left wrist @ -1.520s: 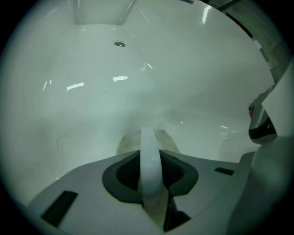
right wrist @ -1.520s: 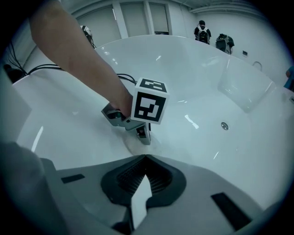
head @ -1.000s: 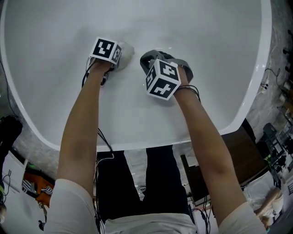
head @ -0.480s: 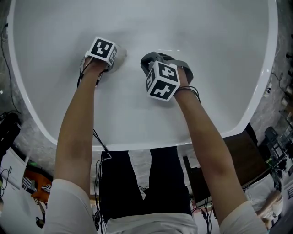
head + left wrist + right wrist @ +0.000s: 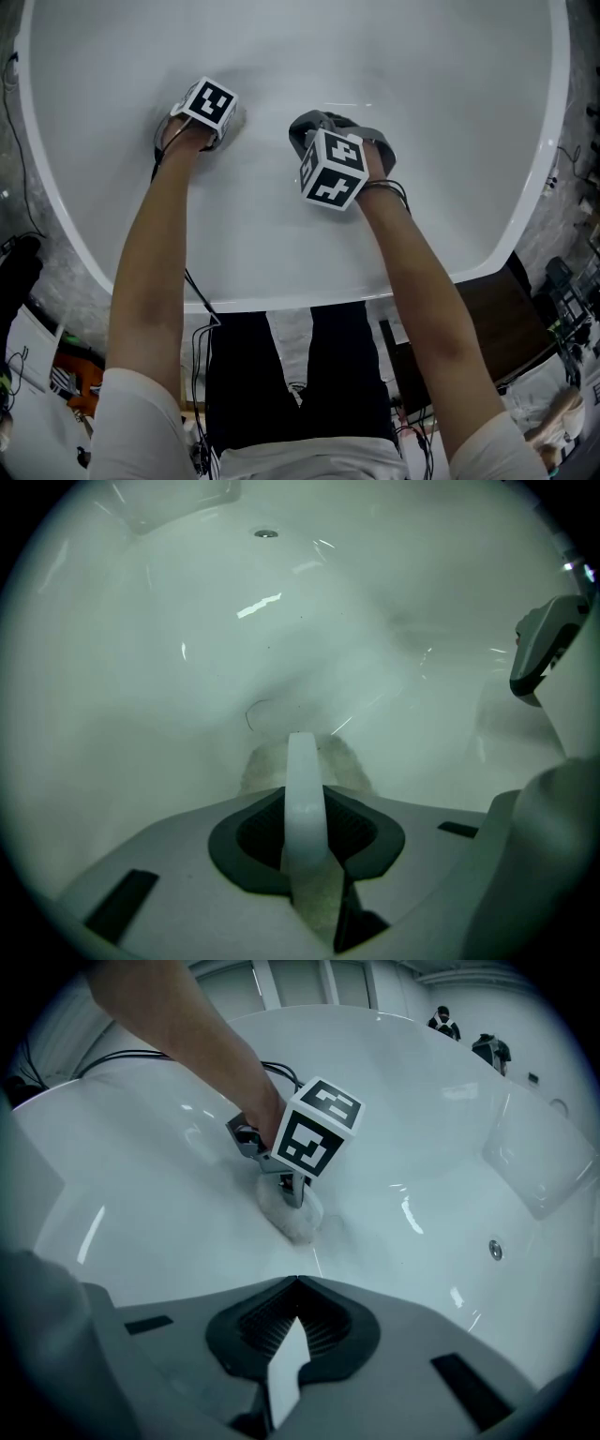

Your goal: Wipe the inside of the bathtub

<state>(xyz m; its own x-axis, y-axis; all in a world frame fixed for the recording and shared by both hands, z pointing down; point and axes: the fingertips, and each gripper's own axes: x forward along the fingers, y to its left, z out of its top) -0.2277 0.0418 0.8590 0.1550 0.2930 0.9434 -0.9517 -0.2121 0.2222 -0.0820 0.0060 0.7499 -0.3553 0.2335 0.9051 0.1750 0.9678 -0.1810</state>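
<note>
White bathtub (image 5: 441,169) fills my view. Both my grippers are inside it. My left gripper (image 5: 223,124) is down on the tub's inner surface, jaws clamped on a pale cloth (image 5: 265,764). The cloth is pressed against the white surface under the jaw tips. My right gripper (image 5: 312,127) is near the left one but apart from it, jaws closed together with nothing in them. I can't tell if it touches the tub. Small round metal fitting (image 5: 495,1249) on the tub wall.

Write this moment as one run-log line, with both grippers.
left gripper: shut on cloth | cloth: against bathtub inner surface | right gripper: shut, empty
</note>
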